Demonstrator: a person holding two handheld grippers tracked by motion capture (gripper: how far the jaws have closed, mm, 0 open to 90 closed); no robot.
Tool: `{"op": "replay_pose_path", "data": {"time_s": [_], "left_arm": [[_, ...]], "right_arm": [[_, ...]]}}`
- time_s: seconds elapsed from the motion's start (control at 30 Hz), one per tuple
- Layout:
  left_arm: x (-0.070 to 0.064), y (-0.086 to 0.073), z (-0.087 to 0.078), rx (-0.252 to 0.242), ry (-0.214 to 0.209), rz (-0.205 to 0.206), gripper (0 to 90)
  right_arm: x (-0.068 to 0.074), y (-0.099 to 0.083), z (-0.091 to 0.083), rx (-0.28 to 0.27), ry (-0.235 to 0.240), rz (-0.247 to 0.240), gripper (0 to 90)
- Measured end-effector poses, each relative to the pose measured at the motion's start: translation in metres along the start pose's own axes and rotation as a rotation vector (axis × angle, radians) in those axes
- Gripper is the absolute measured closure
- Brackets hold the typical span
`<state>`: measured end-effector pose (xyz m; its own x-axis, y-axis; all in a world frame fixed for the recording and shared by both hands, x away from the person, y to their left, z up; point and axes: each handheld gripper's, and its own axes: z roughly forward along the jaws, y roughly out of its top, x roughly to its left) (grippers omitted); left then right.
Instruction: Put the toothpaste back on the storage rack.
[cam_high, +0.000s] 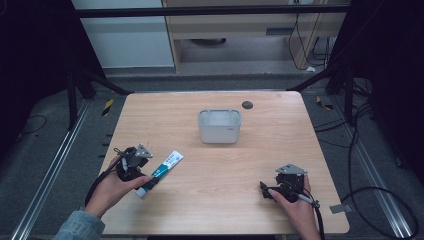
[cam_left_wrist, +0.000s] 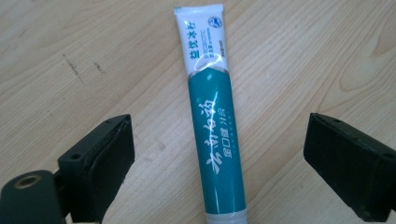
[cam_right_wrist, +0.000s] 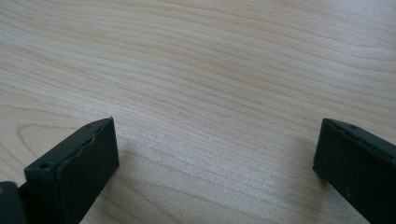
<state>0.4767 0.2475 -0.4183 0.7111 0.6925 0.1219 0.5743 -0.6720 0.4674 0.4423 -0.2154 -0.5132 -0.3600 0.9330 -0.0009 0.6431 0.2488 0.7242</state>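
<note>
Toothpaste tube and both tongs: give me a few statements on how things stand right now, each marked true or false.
1. The toothpaste tube lies flat on the table between the open jaws of the left tongs. True.
2. The left tongs are clamped on the tube. False: both jaws stand clear of it.
3. The tube is inside the white bin. False: it lies on the table, nearer the person than the bin.
4. The right tongs are open over bare wood. True.
5. The right tongs hold a cap. False: nothing sits between their jaws.
</note>
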Motion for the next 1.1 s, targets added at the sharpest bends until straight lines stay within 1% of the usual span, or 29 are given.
{"op": "replay_pose_path", "data": {"time_s": [0.03, 0.07, 0.1, 0.13, 0.2, 0.3, 0.4, 0.53, 0.6, 0.63, 0.8, 0.87, 0.97, 1.0, 1.1], "left_arm": [[0.0, 0.001, 0.002, 0.015, 0.002, 0.011, 7.3], [0.001, 0.003, 0.003, 0.025, 0.001, 0.008, 6.6], [0.002, 0.004, 0.005, 0.039, -0.012, -0.005, 5.1], [0.003, 0.005, 0.007, 0.057, -0.006, -0.01, 4.5], [0.004, 0.008, 0.009, 0.08, 0.0, 0.0, 5.1], [0.006, 0.011, 0.011, 0.097, -0.006, -0.013, 5.3], [0.007, 0.014, 0.013, 0.122, -0.01, -0.008, 6.8], [0.011, 0.021, 0.015, 0.136, -0.006, -0.023, 8.1], [0.014, 0.025, 0.017, 0.151, -0.002, -0.024, 8.5], [0.015, 0.027, 0.018, 0.155, -0.001, -0.024, 10.3], [0.016, 0.034, 0.024, 0.178, -0.015, -0.03, 14.7], [0.017, 0.037, 0.027, 0.181, -0.027, -0.037, 16.7], [0.019, 0.041, 0.031, 0.189, -0.024, -0.053, 18.9], [0.02, 0.042, 0.033, 0.191, -0.03, -0.062, 20.3], [0.021, 0.043, 0.039, 0.207, -0.047, -0.069, 22.5]], "right_arm": [[0.0, 0.0, 0.0, 0.0, -0.001, -0.002, 0.3], [0.0, 0.0, 0.0, 0.0, -0.001, -0.001, 0.4], [0.0, 0.0, 0.0, 0.0, 0.003, -0.001, 0.4], [0.0, 0.0, 0.0, 0.002, 0.005, 0.002, 0.4], [0.0, 0.0, 0.0, 0.0, 0.001, -0.003, 0.4], [0.0, 0.0, 0.0, 0.0, 0.001, -0.003, 0.4], [0.0, 0.0, 0.0, 0.0, 0.001, -0.003, 0.4], [0.0, 0.0, 0.0, 0.0, -0.001, -0.001, 0.4], [0.0, 0.0, 0.0, 0.0, -0.001, -0.001, 0.4], [0.0, 0.0, 0.0, 0.001, 0.001, 0.0, 0.4], [0.001, 0.0, 0.0, 0.001, 0.002, -0.002, 0.4], [0.001, 0.0, 0.0, 0.001, 0.002, -0.002, 0.4], [0.001, 0.0, 0.0, 0.001, 0.001, -0.002, 0.4], [0.001, 0.0, 0.0, 0.001, 0.002, -0.001, 0.4], [0.001, 0.0, 0.0, 0.0, 0.002, -0.002, 0.4]]}}
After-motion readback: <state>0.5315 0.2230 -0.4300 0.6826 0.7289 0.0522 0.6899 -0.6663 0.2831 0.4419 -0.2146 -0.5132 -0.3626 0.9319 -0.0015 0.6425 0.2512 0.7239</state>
